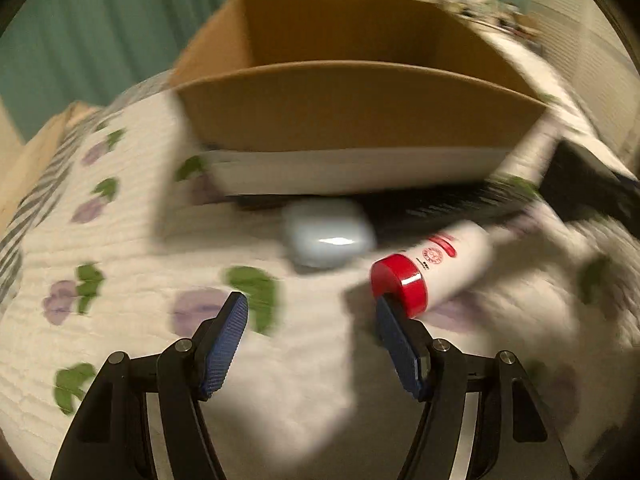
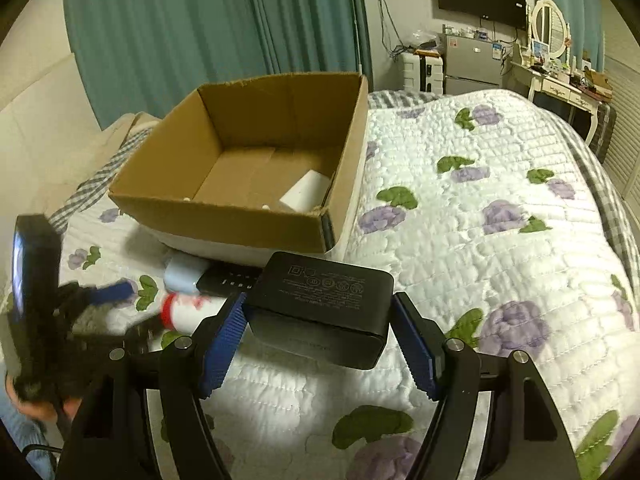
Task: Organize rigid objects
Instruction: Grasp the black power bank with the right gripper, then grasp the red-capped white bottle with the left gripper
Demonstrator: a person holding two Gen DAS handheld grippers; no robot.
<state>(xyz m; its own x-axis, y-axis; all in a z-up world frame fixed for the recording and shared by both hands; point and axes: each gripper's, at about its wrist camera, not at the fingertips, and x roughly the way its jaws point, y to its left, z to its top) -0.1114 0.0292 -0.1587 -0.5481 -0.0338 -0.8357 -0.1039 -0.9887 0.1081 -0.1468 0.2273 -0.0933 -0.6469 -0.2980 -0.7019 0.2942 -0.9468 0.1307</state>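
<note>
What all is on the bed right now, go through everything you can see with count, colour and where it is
Cardboard box: one, brown, open, on the quilt.
White block: one, inside the box, right corner.
Black adapter: one, between the right gripper's fingers.
Remote: one, black, against the box front.
Pale blue case: one, rounded, by the box.
Tube: one, white, red cap, lying by the case.
Quilt: one, white, purple flowers.
Left gripper: open, near the tube cap.
Right gripper: around the adapter; contact unclear.
</note>
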